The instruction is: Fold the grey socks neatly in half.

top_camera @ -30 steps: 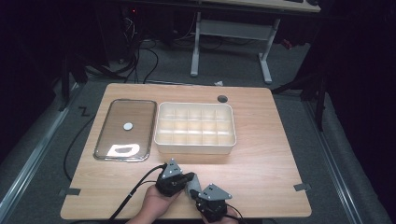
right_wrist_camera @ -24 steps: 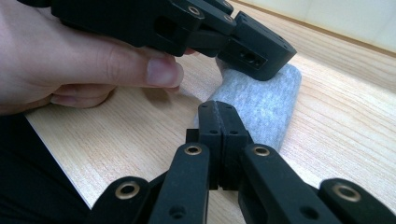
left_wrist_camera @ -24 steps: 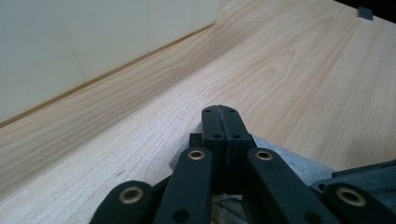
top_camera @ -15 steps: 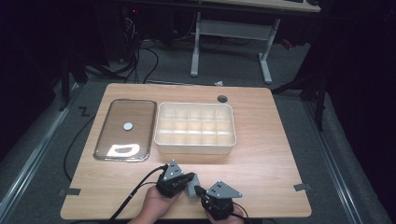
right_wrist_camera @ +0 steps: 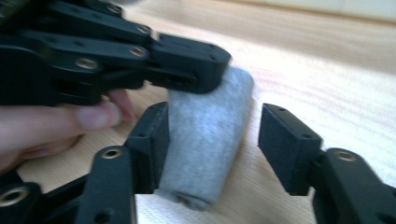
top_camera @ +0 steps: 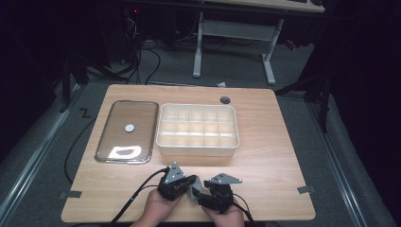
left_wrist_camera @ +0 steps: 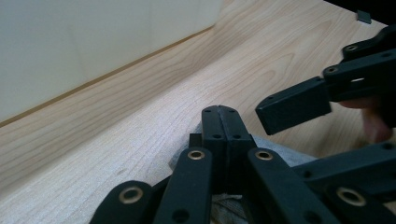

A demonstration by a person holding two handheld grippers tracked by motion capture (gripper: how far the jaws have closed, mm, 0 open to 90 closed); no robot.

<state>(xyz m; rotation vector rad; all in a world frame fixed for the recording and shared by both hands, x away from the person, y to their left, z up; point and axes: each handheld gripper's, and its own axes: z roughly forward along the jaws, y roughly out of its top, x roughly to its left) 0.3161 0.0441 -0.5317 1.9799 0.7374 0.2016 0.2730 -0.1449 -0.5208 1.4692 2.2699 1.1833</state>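
Observation:
A small grey cloth roll [right_wrist_camera: 205,140] lies on the wooden table [top_camera: 265,156] near its front edge, between my two grippers. My left gripper [left_wrist_camera: 219,116] is shut, and the cloth [left_wrist_camera: 275,154] lies under its jaws. From the right gripper view its tip rests on the roll's far end; whether it pinches cloth I cannot tell. My right gripper [right_wrist_camera: 217,130] has just been opening. The roll stands between its jaws, with the left pad against it and the right pad apart. In the high view the left gripper [top_camera: 191,188] and right gripper [top_camera: 202,196] meet at the cloth [top_camera: 195,190].
A white box [top_camera: 197,147] with several compartments sits mid-table, its wall [left_wrist_camera: 93,37] just beyond the left gripper. A flat shiny lid [top_camera: 139,118] with a small white knob lies to its left. A round hole [top_camera: 225,100] is near the far edge.
The right gripper has shifted a little away from the table's front edge and its jaws have spread. The left gripper and hand have stayed put.

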